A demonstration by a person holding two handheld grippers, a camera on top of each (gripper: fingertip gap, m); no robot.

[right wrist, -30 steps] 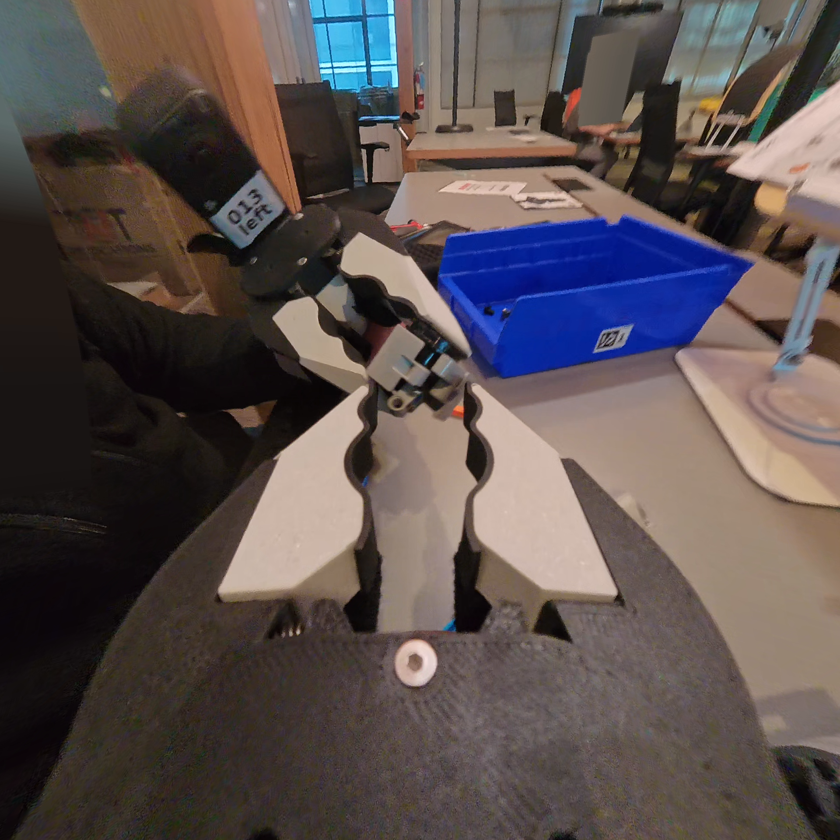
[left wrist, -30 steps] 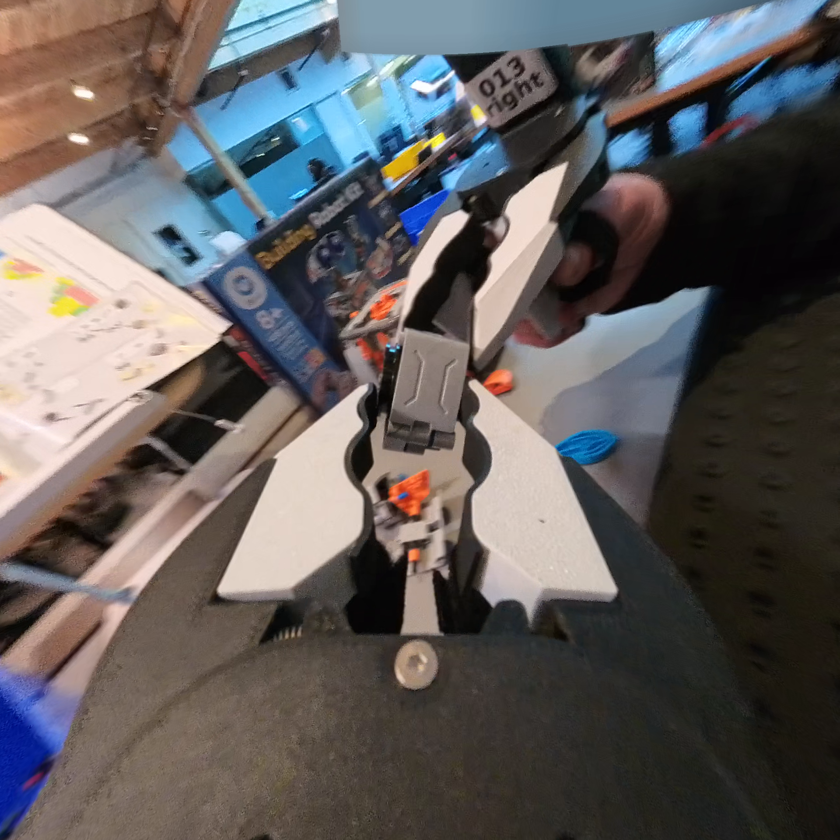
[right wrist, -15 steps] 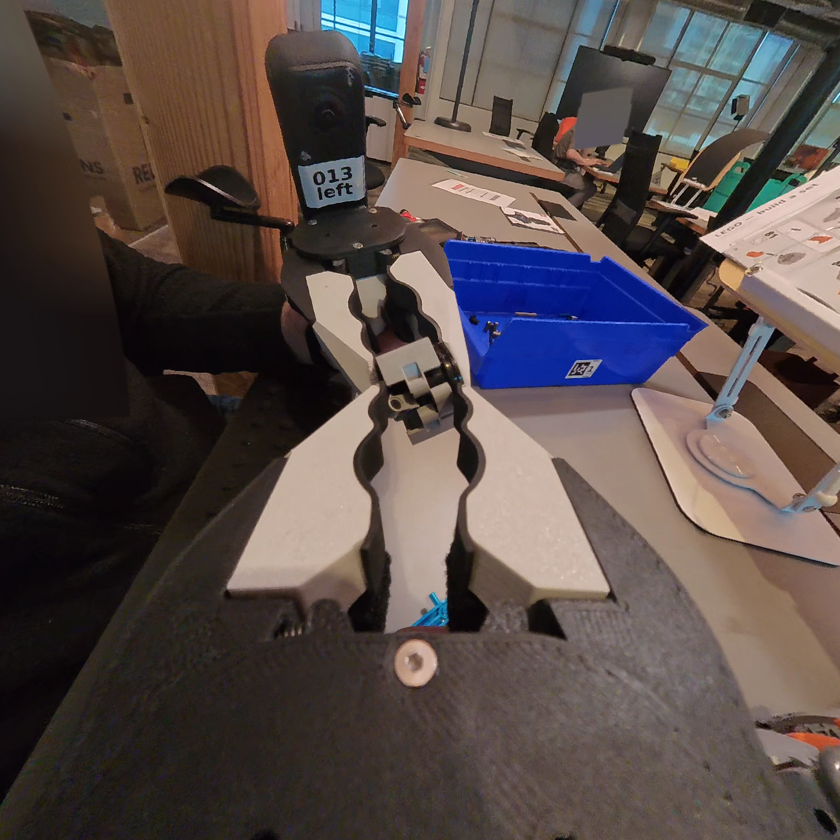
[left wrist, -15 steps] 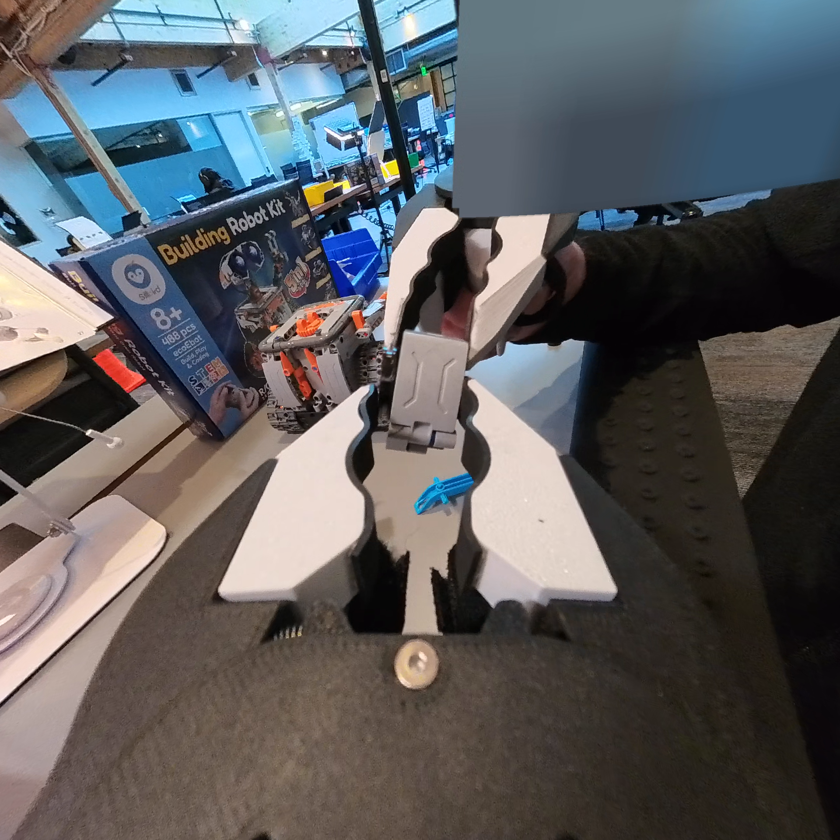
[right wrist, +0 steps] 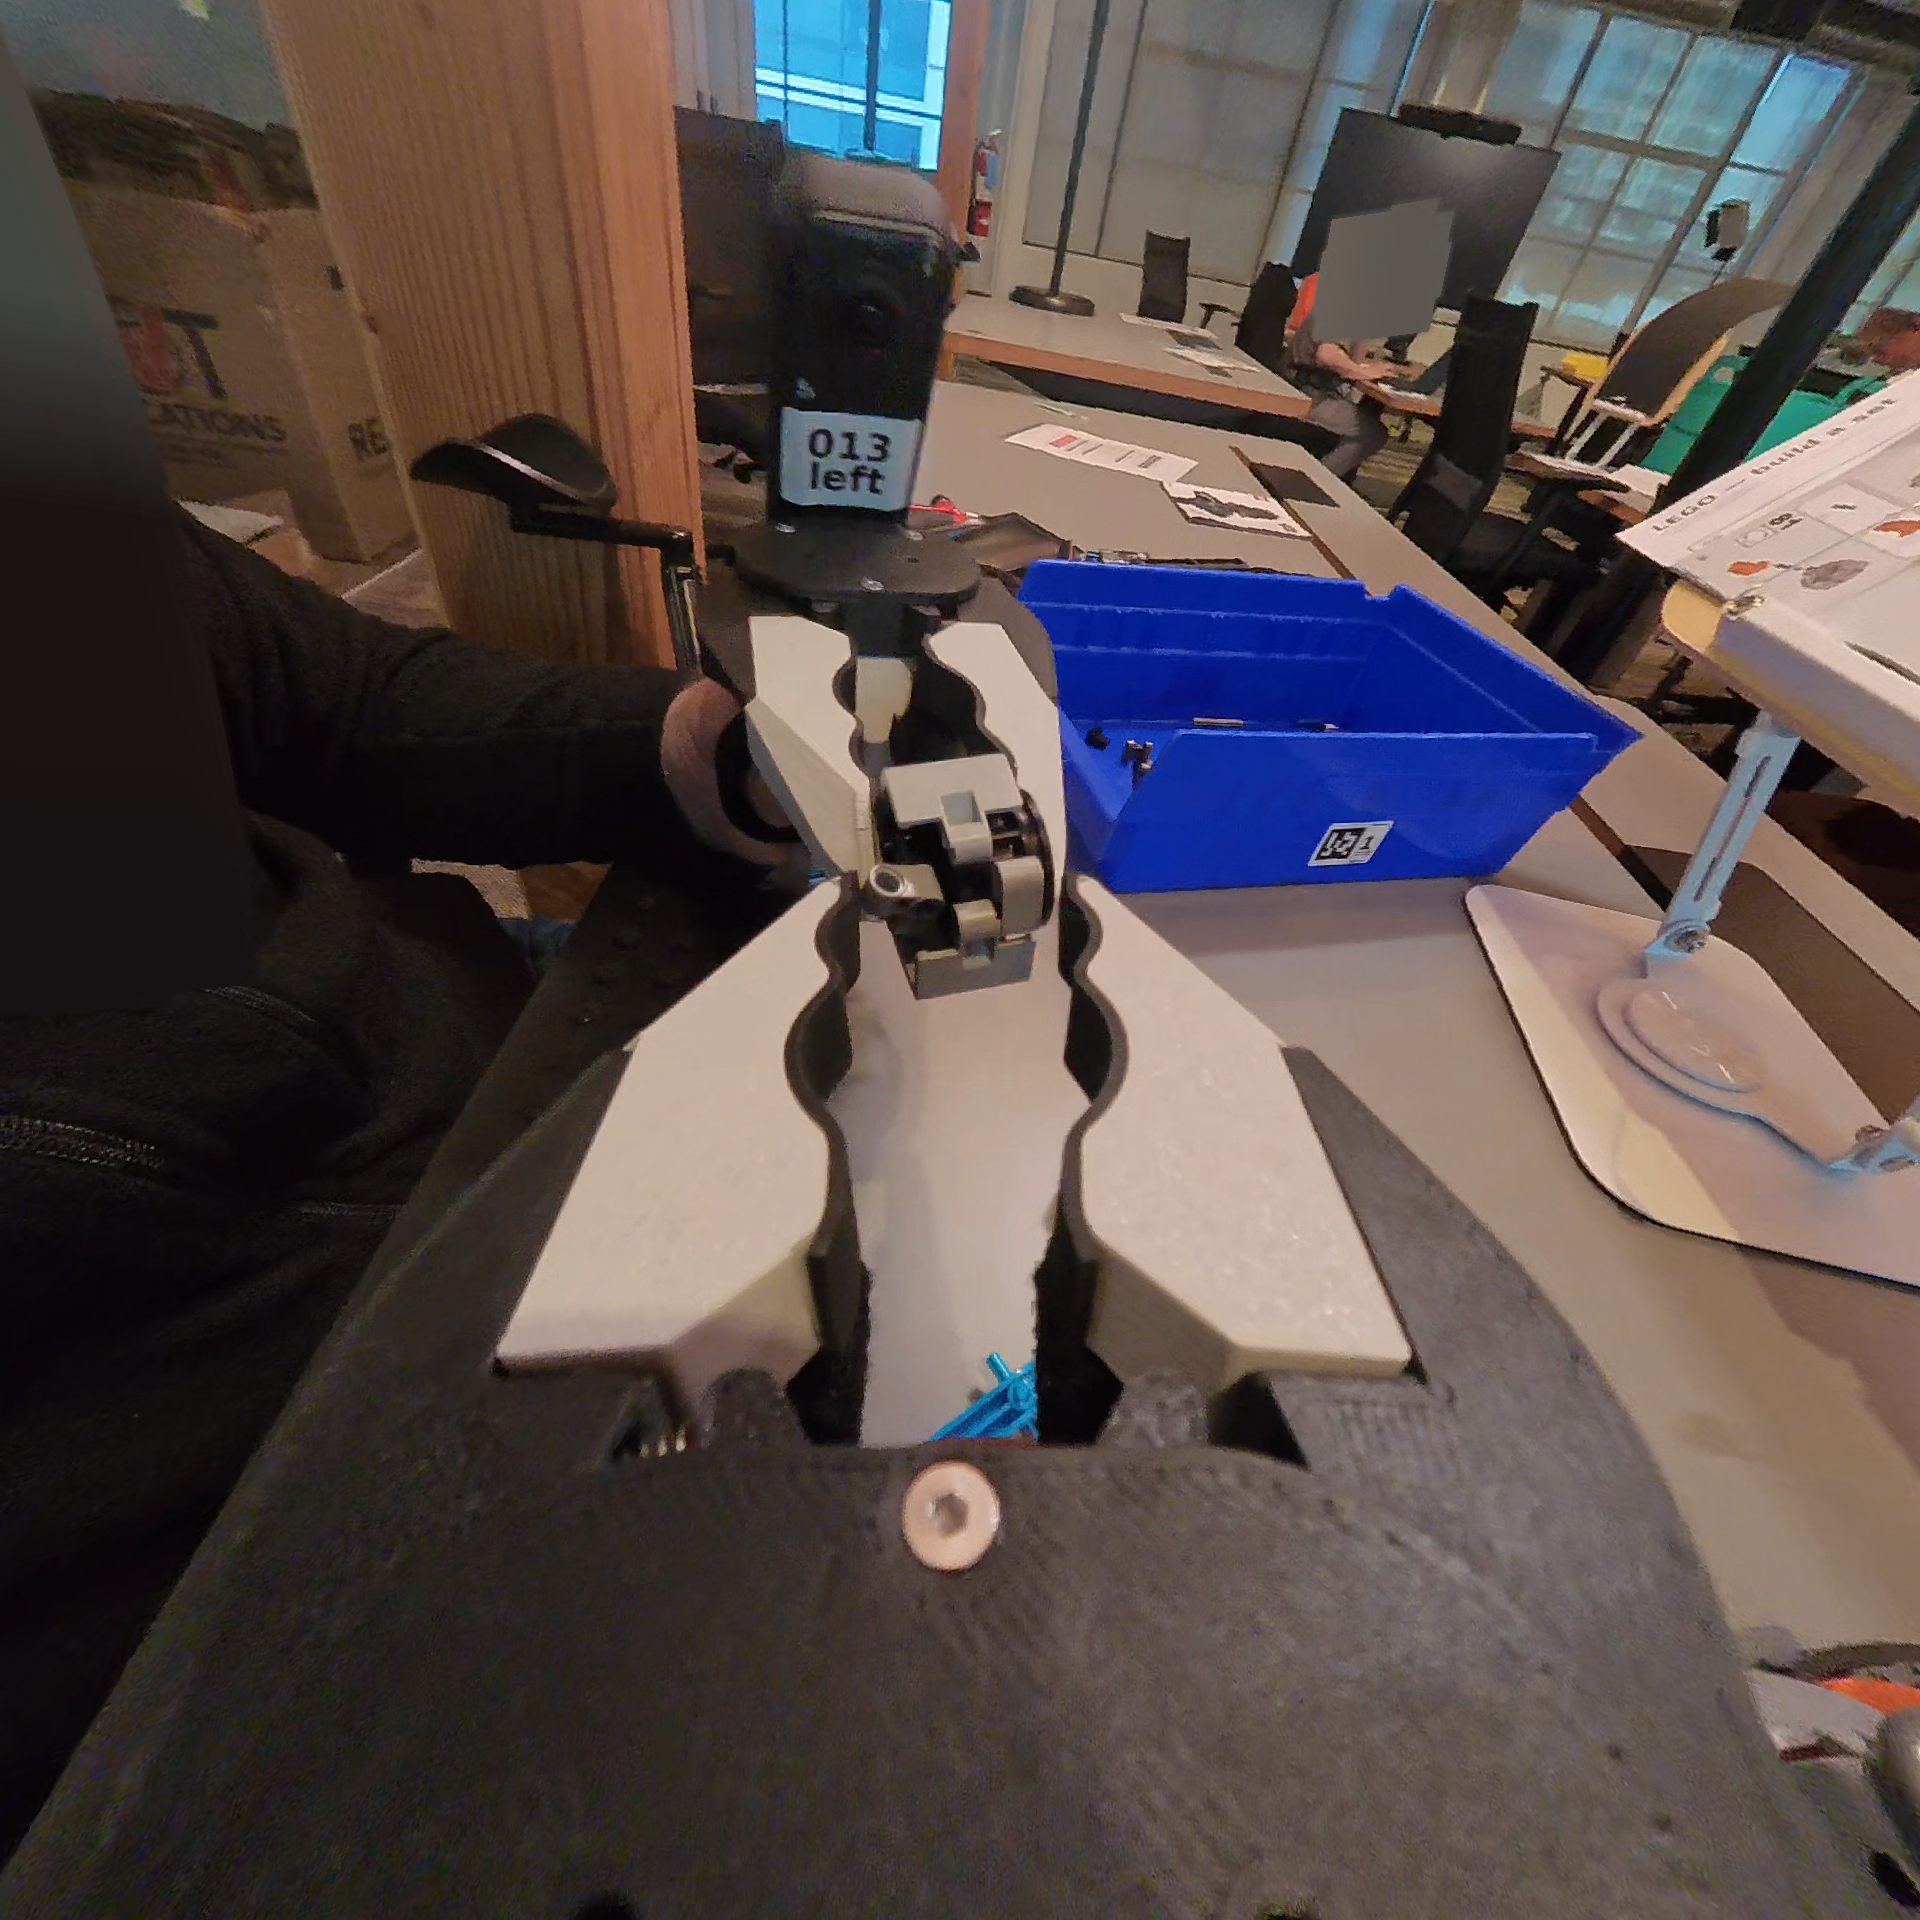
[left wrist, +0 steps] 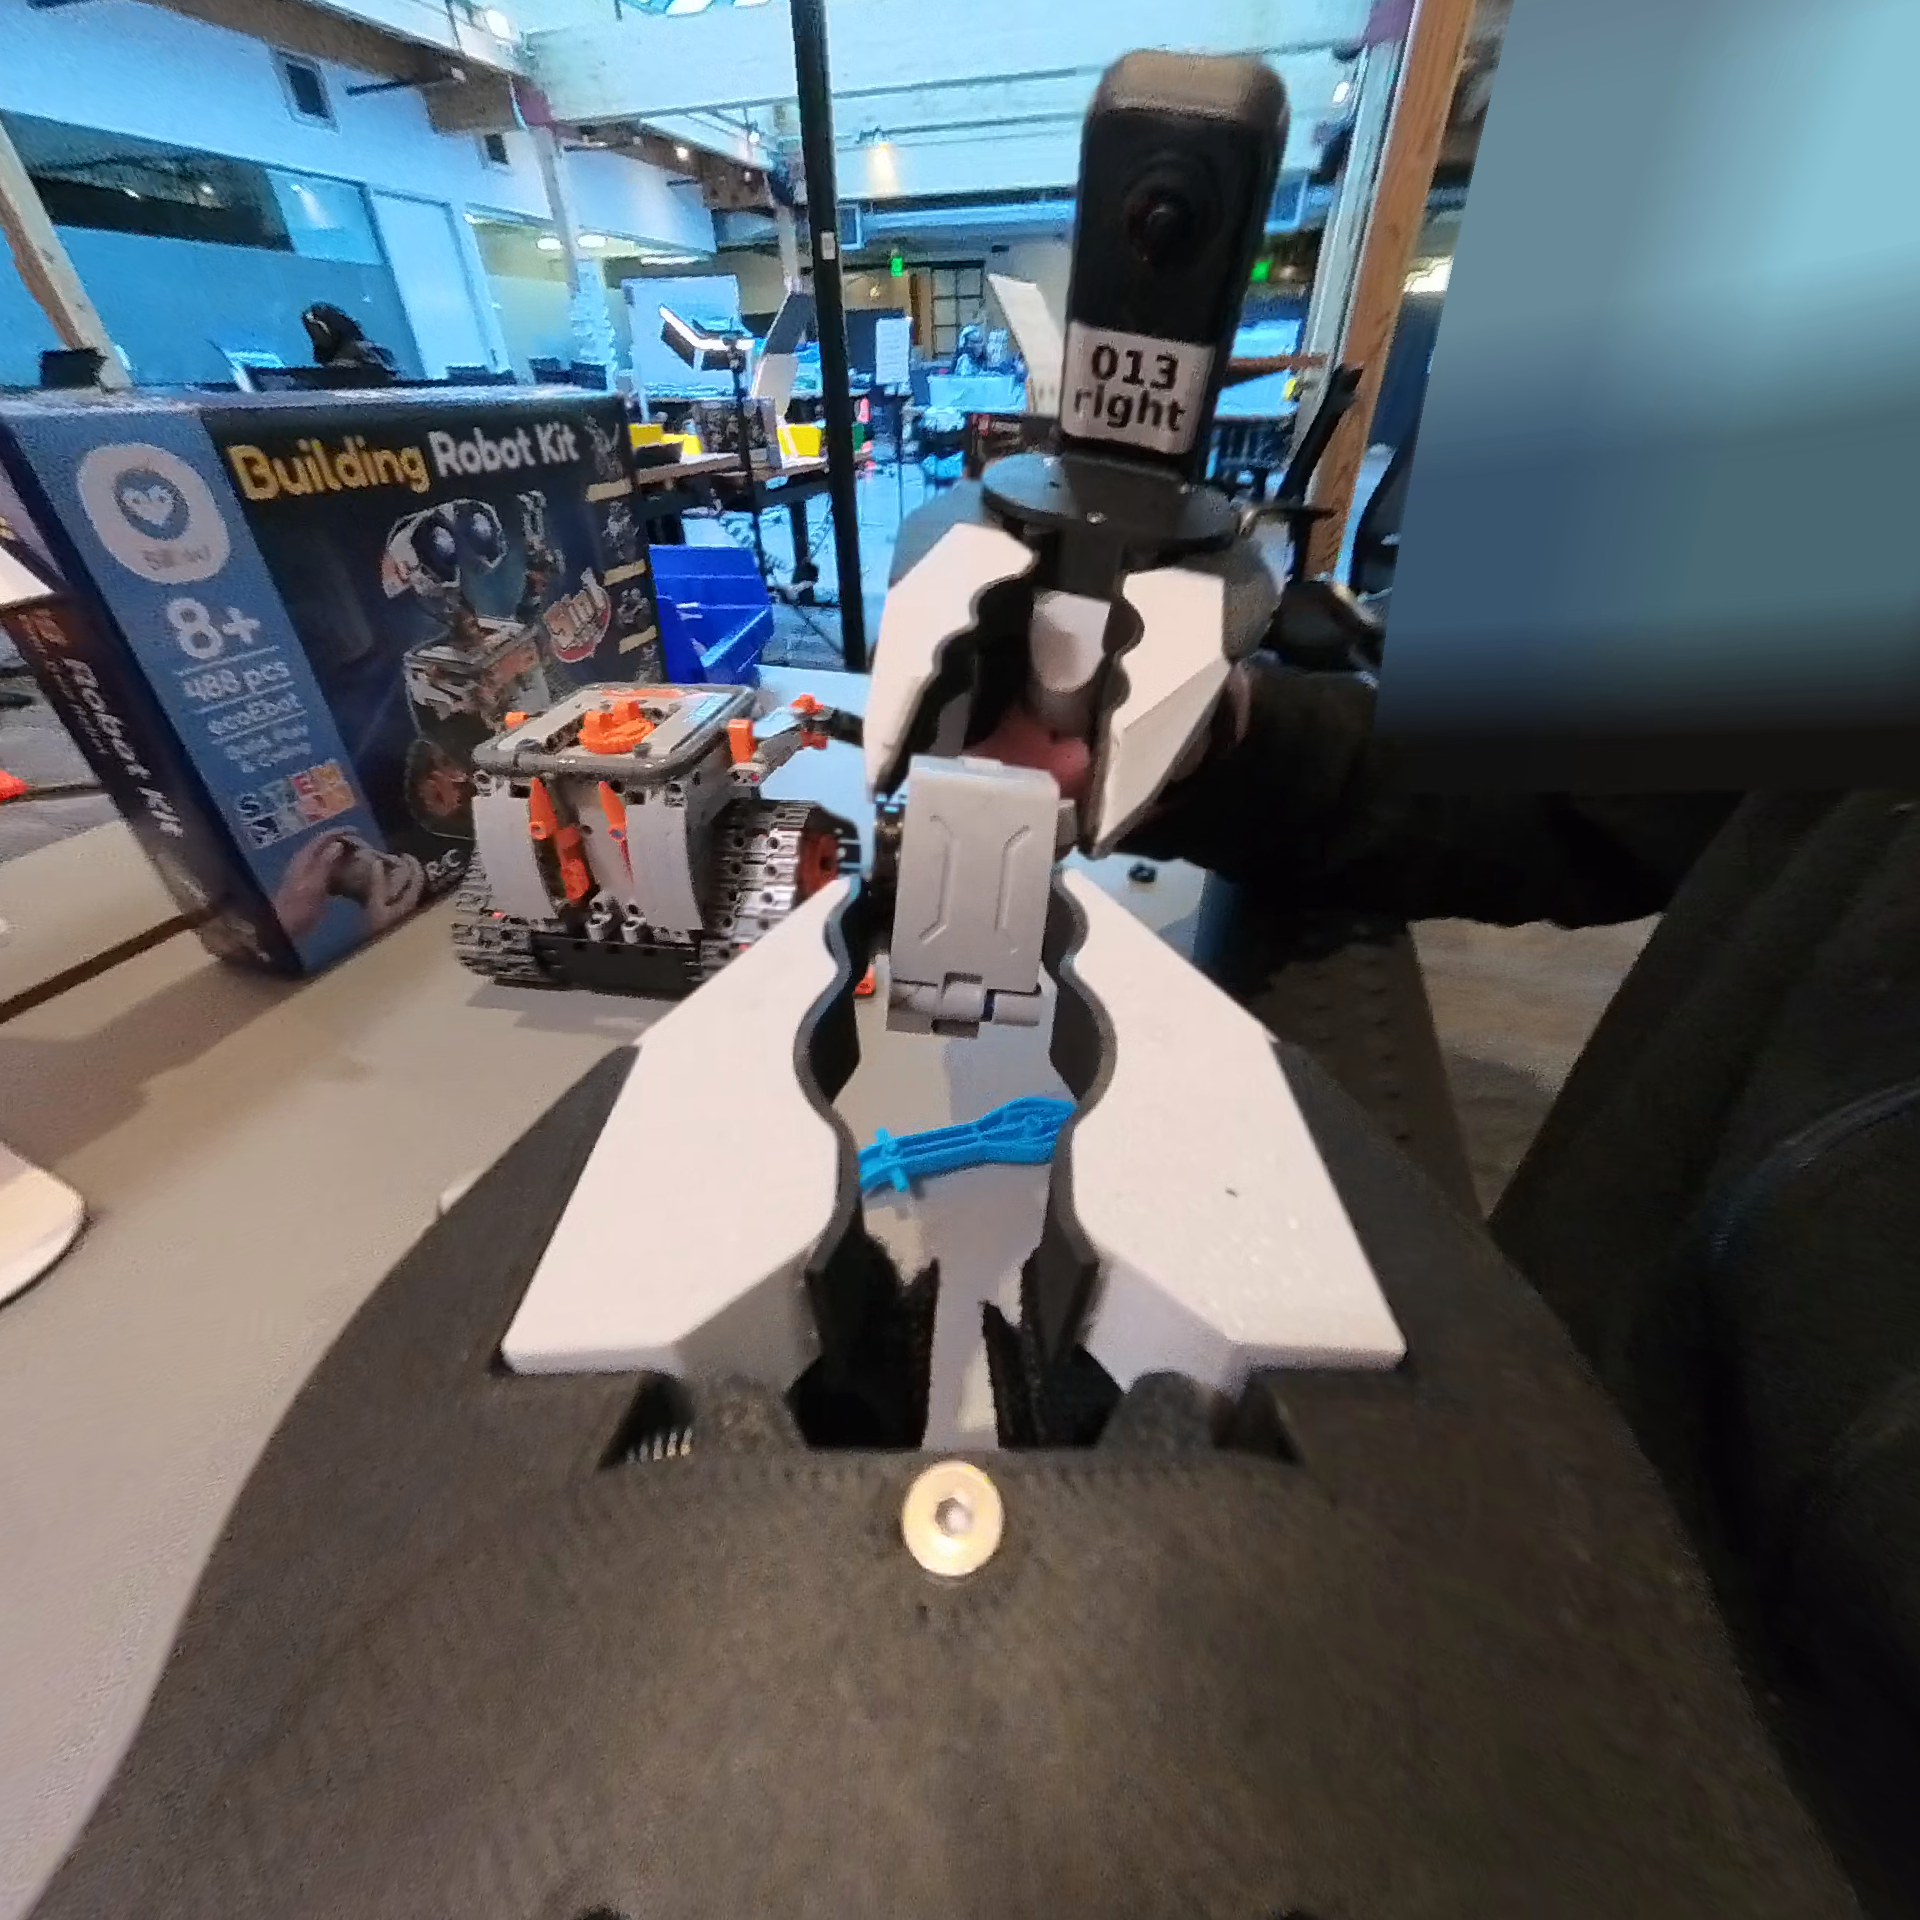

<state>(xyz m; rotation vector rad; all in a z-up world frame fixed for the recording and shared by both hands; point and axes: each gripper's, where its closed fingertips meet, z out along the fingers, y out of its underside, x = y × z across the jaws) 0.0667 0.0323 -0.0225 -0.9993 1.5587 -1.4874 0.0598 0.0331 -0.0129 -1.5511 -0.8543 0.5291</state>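
**Grip.** The left gripper [left wrist: 964, 899] and the right gripper [right wrist: 961, 909] meet tip to tip at frame centre in both views. Both pairs of jaws are clenched about one grey brick piece [left wrist: 975, 862]. It hangs clear of the table [left wrist: 260, 1091]. Which gripper carries its weight I cannot tell. A hand [right wrist: 717, 769] in a dark sleeve grips the left gripper's handle.

**State of the work.**
- A tracked brick robot [left wrist: 613, 831] stands left of centre in the left wrist view. Its body and tracks are assembled.
- The grey piece is apart from that robot and not attached to it.
- A small blue part [left wrist: 956, 1143] lies loose on the table, directly beneath the left gripper's jaws.
- The kit box [left wrist: 312, 644] stands upright just behind the robot.
- A blue bin [right wrist: 1299, 790], right of centre in the right wrist view, holds a few small dark parts.

**Edges and room.**
- The table's near edge runs up the left of the right wrist view. The grippers meet close to that edge.
- The bin sits just behind the meeting point, and the robot is near it to one side.
- A stand's white base [right wrist: 1662, 1091] fills the right of the right wrist view, carrying an instruction sheet [right wrist: 1818, 540].
- Bare table shows between the grippers and that base.
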